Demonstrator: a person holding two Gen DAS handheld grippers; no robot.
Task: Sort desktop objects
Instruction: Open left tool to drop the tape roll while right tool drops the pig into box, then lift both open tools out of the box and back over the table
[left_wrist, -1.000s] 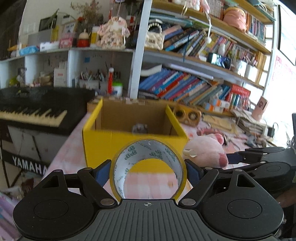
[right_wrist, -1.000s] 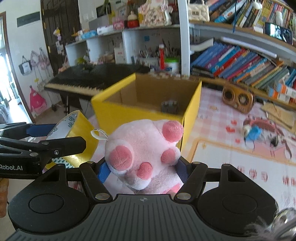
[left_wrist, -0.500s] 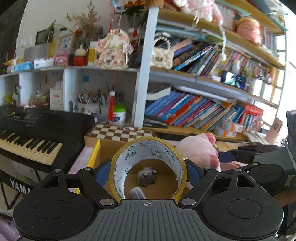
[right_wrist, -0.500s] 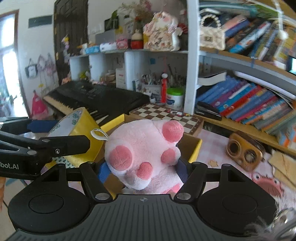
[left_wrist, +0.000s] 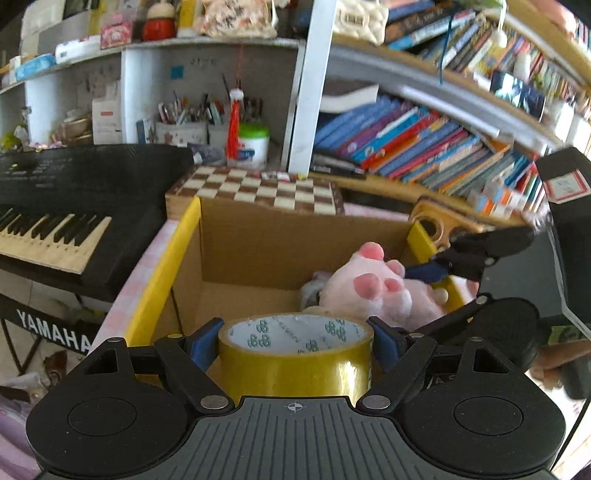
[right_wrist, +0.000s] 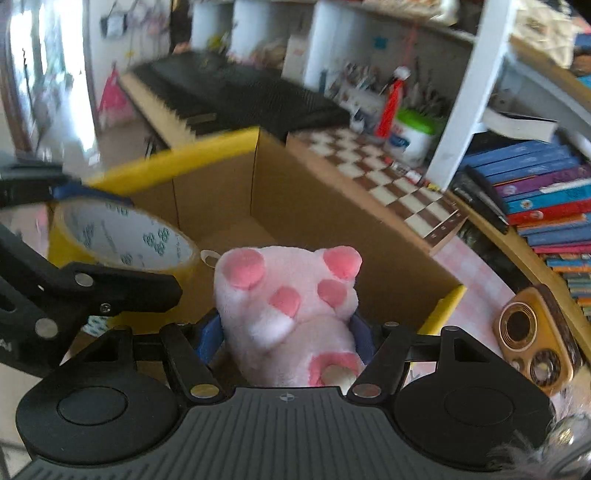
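Observation:
My left gripper is shut on a roll of yellow tape and holds it tilted over the near edge of the open yellow cardboard box. My right gripper is shut on a pink plush toy and holds it over the right side of the same box. The plush and the right gripper's finger show in the left wrist view, low inside the box. The tape shows at the left of the right wrist view. A small grey object lies in the box behind the plush.
A chessboard lies just behind the box. A black Yamaha keyboard stands to the left. Shelves of books and pen holders rise behind. A wooden speaker sits on the pink checked tablecloth right of the box.
Both grippers moved forward and tipped downward over the box. The tape now shows its yellow outer side instead of its hole. The plush has gone lower into the box's right side.

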